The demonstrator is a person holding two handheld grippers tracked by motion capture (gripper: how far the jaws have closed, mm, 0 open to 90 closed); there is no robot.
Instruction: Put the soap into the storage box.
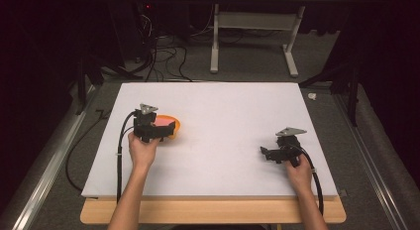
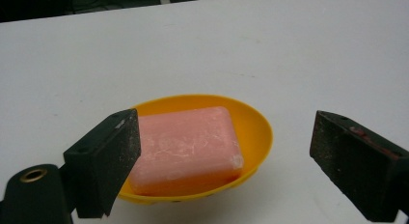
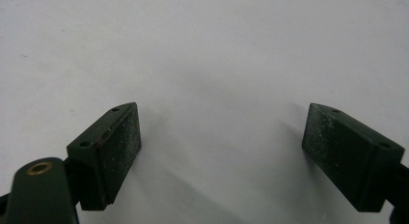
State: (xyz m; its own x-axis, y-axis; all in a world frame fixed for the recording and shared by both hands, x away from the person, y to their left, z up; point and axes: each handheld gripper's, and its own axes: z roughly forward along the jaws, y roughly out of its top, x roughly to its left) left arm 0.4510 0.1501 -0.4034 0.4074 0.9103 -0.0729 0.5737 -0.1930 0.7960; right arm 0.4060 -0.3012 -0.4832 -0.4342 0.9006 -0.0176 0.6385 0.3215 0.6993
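A pink bar of soap [image 2: 185,147] lies in a shallow yellow-orange dish [image 2: 255,132] on the white table. In the high view the dish [image 1: 174,126] sits at the left-centre of the board, right in front of my left gripper [image 1: 161,133]. That left gripper [image 2: 224,161] is open, its jaws spread wide, one beside the dish's near-left rim, the other off to the right, nothing held. My right gripper [image 1: 267,153] is at the right side of the board, pointing left. Seen from its own camera, the right gripper [image 3: 222,154] is open over bare white surface.
The white board [image 1: 233,111] rests on a wooden tabletop [image 1: 213,212] whose edge shows at the front. Beyond the far edge are grey floor, tangled cables [image 1: 163,56] and a white table frame [image 1: 252,36]. Metal rails [image 1: 59,141] run along both sides.
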